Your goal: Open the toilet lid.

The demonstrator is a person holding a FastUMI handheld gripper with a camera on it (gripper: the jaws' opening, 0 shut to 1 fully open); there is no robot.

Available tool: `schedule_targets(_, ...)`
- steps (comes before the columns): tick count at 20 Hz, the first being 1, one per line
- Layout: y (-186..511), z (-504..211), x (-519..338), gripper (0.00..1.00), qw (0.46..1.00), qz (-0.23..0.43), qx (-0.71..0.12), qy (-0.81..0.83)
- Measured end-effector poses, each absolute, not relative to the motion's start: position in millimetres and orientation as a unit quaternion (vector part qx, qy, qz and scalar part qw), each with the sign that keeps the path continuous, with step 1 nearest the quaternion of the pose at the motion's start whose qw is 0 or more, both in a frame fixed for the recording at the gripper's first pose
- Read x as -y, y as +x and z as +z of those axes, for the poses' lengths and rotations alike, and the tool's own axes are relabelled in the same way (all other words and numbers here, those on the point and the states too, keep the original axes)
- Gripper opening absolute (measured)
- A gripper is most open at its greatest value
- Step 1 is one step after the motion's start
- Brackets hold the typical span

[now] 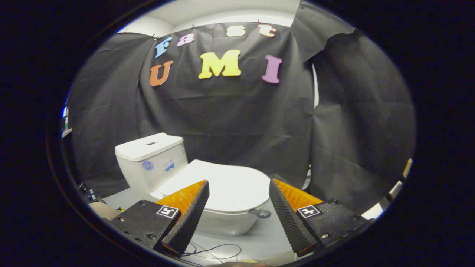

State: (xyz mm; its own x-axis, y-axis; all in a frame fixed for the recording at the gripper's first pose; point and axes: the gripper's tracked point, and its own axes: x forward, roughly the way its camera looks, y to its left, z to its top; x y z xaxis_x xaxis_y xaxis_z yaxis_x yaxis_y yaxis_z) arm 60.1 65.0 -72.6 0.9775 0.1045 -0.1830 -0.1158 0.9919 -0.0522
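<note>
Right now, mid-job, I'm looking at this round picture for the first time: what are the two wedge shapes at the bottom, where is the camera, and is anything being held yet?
The camera rides on a hand-held gripper and looks forward along its two fingers; those wedges at the bottom are the fingers. They stand wide apart, so the gripper is open and holds nothing. Just beyond them sits a small white toilet on a grey surface. Its lid lies flat and closed, in the gap between the fingers but not touched by them. A small tab sticks out at the lid's front edge. The tank stands behind, with black cloth as the booth wall. A thin cable lies on the surface near the fingers.
</note>
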Motion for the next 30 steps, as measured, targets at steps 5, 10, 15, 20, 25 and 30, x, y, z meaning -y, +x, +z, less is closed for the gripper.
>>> schedule_targets(5, 122.4, -113.7, -45.8, 1.00, 0.984, 0.039, -0.174, 0.026)
schedule_targets(10, 157.1, -174.1, -4.0, 1.00, 0.953, -0.010, -0.284, 0.100)
schedule_targets(15, 171.3, -211.4, 17.6, 1.00, 0.926, -0.027, -0.326, 0.189)
schedule_targets(20, 190.9, -244.3, 32.5, 1.00, 0.901, -0.030, -0.356, 0.245)
schedule_targets(25, 192.9, -271.1, 37.3, 0.97, 0.874, -0.019, -0.407, 0.265)
schedule_targets(30, 201.5, -278.3, 24.2, 0.80, 0.842, -0.013, -0.421, 0.338)
